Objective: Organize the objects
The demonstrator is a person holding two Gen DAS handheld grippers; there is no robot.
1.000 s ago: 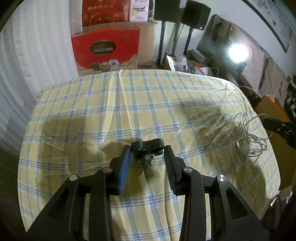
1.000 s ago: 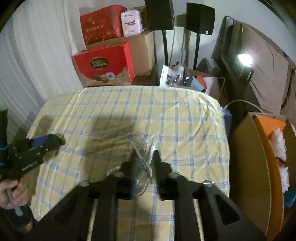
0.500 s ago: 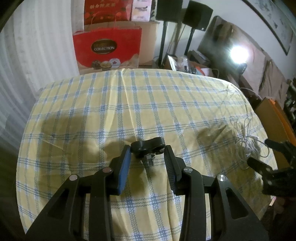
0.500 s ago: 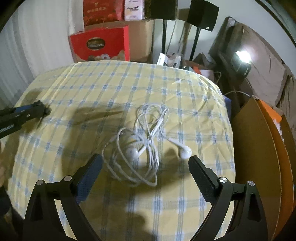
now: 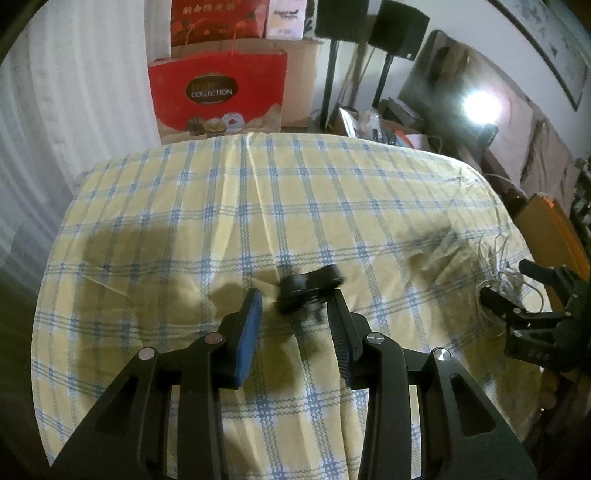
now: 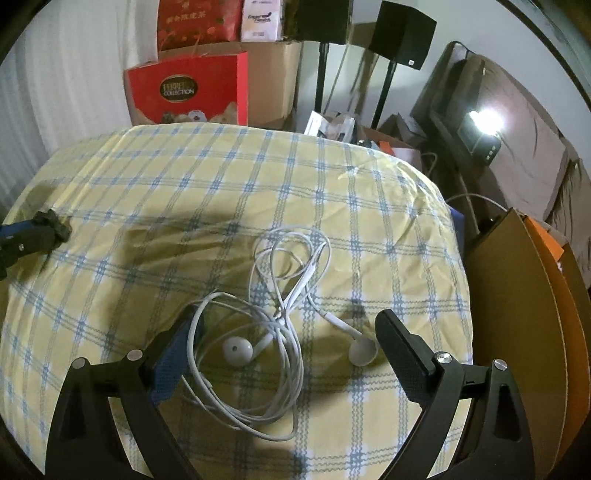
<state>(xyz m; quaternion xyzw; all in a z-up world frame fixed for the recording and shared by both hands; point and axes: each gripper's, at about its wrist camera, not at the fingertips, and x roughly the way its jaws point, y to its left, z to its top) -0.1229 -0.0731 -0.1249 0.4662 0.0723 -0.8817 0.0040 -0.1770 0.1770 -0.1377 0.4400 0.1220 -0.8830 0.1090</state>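
A small black clamp part [image 5: 308,284], blurred and tilted, sits between the tips of my left gripper [image 5: 295,299]. It leans on the right finger, and a gap shows at the blue-padded left finger [image 5: 249,325]. The right wrist view shows the left gripper [image 6: 33,236] low over the cloth with the clamp part [image 6: 55,226] at its tip. Tangled white earphones [image 6: 277,321] lie on the checked tablecloth [image 6: 221,192] between the wide-open fingers of my right gripper [image 6: 291,332]. One cord loop crosses its left finger. In the left wrist view the right gripper [image 5: 517,291] stands by the earphones [image 5: 495,258].
A red chocolate box [image 5: 218,96] and cardboard boxes [image 6: 273,74] stand beyond the table's far edge. Speakers on stands [image 6: 402,33] and a bright lamp [image 6: 484,118] are behind. A brown cardboard box [image 6: 517,295] stands close to the table's right edge.
My right gripper opened wide and drew back, leaving the earphones lying on the cloth. The black clamp part shifted right and tilted between the left fingers.
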